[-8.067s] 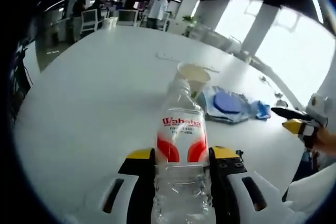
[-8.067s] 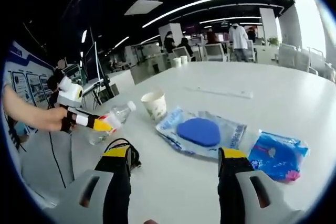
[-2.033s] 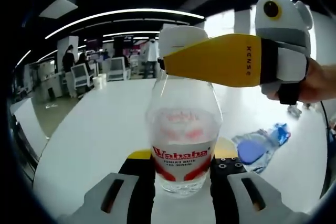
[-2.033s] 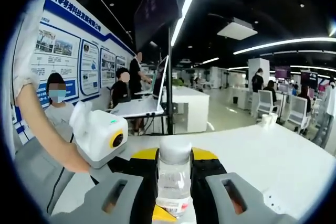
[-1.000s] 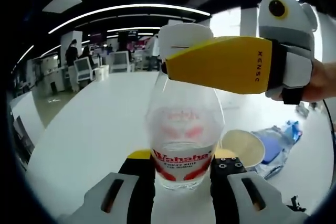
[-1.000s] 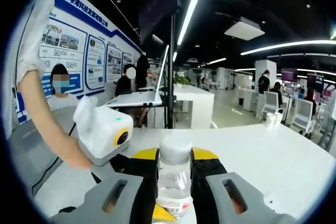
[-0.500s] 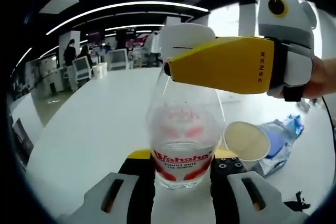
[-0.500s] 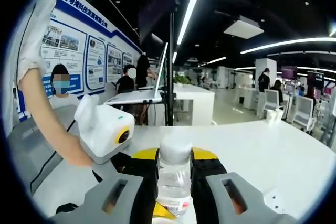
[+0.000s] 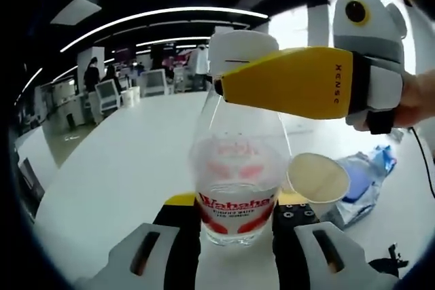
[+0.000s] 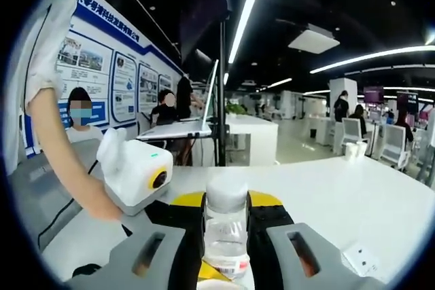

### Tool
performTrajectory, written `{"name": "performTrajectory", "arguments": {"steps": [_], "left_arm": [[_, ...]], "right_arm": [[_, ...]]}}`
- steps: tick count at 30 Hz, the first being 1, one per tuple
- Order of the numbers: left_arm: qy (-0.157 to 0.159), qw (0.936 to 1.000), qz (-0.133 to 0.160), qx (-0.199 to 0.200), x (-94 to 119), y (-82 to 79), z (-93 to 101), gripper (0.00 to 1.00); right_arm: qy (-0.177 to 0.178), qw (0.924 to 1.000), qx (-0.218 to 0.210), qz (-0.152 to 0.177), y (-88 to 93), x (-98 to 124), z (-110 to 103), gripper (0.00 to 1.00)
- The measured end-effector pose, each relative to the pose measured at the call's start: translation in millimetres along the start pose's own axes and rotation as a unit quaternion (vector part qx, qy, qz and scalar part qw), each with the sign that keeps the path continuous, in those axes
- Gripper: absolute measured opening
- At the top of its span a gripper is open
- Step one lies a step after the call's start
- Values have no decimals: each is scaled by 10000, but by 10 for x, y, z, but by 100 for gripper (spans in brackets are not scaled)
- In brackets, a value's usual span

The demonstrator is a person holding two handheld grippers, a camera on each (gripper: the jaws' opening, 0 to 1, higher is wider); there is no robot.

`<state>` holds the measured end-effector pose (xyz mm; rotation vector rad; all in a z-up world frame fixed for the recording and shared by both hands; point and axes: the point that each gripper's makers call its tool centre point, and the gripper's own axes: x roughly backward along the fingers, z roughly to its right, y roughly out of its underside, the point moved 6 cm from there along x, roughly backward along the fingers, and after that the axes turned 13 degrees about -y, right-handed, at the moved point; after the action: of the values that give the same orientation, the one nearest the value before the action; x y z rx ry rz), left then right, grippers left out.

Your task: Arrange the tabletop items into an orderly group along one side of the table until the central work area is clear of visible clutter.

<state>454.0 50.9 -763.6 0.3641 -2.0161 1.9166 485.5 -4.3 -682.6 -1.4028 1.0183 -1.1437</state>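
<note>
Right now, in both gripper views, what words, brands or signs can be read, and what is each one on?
"Wahaha": red brand word on the label of the water bottle, held at its body by the left gripper.
"XENSE": small dark letters on the yellow jaw of the right gripper, which grips the bottle's cap.
Smaller print under the brand word: too blurred to read.
Wall posters in the right gripper view: text too small to read.

Big white table (image 9: 122, 168) here. A paper cup (image 9: 318, 180) lies tipped on its side, blue plastic packets (image 9: 370, 174) just behind it, black cable (image 9: 394, 259) near them.
</note>
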Motion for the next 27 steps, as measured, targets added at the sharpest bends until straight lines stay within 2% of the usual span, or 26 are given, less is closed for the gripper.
{"name": "performTrajectory", "arguments": {"steps": [5,11,13,14,16,19,20,22,24,27], "left_arm": [[-36,10000,79,34,12,9,2,36],[-74,9999,63,121,10,2,-3,37],[-4,9985,-4,548,23,-13,1,39],[15,9980,-21,633,27,-18,-4,40],[-9,9987,22,506,32,-28,-9,43],[43,9992,13,387,65,-33,27,52],[-26,9997,-21,241,78,-22,18,56],[-76,9997,-42,249,86,-13,2,61],[-125,9994,-71,329,117,-13,-39,58],[-248,9989,-41,405,158,-45,-105,49]], "right_arm": [[44,10000,-33,74,6,-4,-16,19],[63,10000,-21,-33,-10,-21,-20,19],[101,9998,-151,-99,7,-26,-26,20],[191,9992,-25,-358,49,-20,-23,21],[226,9989,-89,-411,67,-47,-47,28],[347,9985,-19,-432,75,-67,-67,46],[405,9985,-59,-376,59,-59,-62,49],[486,9982,-17,-341,27,-42,-58,52],[602,9978,-14,-293,-20,-6,-31,55],[815,9966,-56,-128,-107,89,22,55]]}}
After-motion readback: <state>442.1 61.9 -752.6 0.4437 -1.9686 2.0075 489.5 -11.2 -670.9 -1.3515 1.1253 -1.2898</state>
